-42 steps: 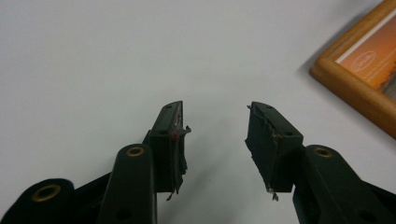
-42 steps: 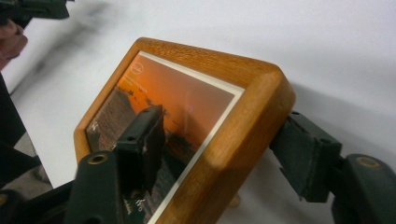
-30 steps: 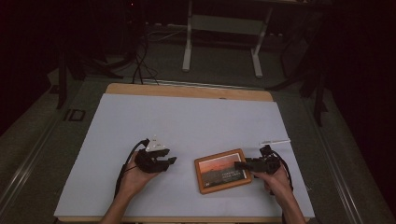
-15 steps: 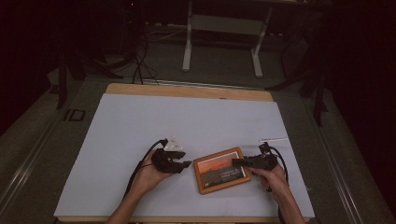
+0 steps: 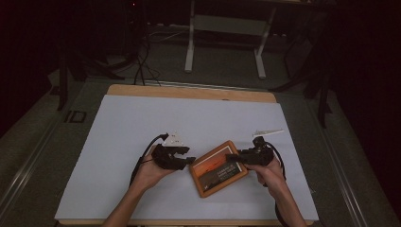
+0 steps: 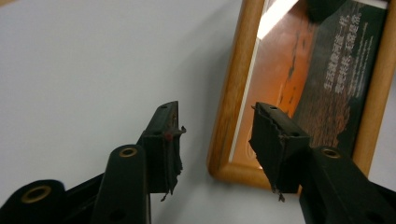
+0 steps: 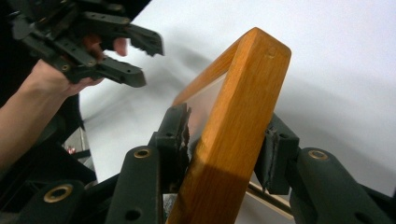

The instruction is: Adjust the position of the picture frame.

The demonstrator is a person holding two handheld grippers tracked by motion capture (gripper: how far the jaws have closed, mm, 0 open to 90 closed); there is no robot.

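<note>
A: Where does the picture frame (image 5: 218, 168) lie, and what holds it?

B: It lies near the front edge of the white tabletop (image 5: 142, 123), between the person's two hands. The right claw (image 7: 224, 140) has its jaws set on either side of the frame's wooden rail at the right end. In the right gripper view that rail rises between the jaws and appears tilted up off the surface.

A: And the left claw (image 6: 215, 135)?

B: Its jaws stand apart and hold nothing. In the left gripper view one jaw hangs over bare tabletop and the other over the glass, with the frame's near wooden edge between them but not yet touched.

A: What could go wrong from here?

B: Three things, in my judgement. First, the right grip sits on one end alone, so the frame could pivot or slip out if lifted further before the left side is secured. Second, the left jaw over the glass could press or scrape the pane if it closes too far inward. Third, closing on the rounded corner rather than the straight rail could push the frame sideways across the tabletop.

A: Anything else close by?

B: A small pale strip (image 5: 267, 133) lies beyond the right hand (image 5: 269, 171), apart from the frame.
</note>
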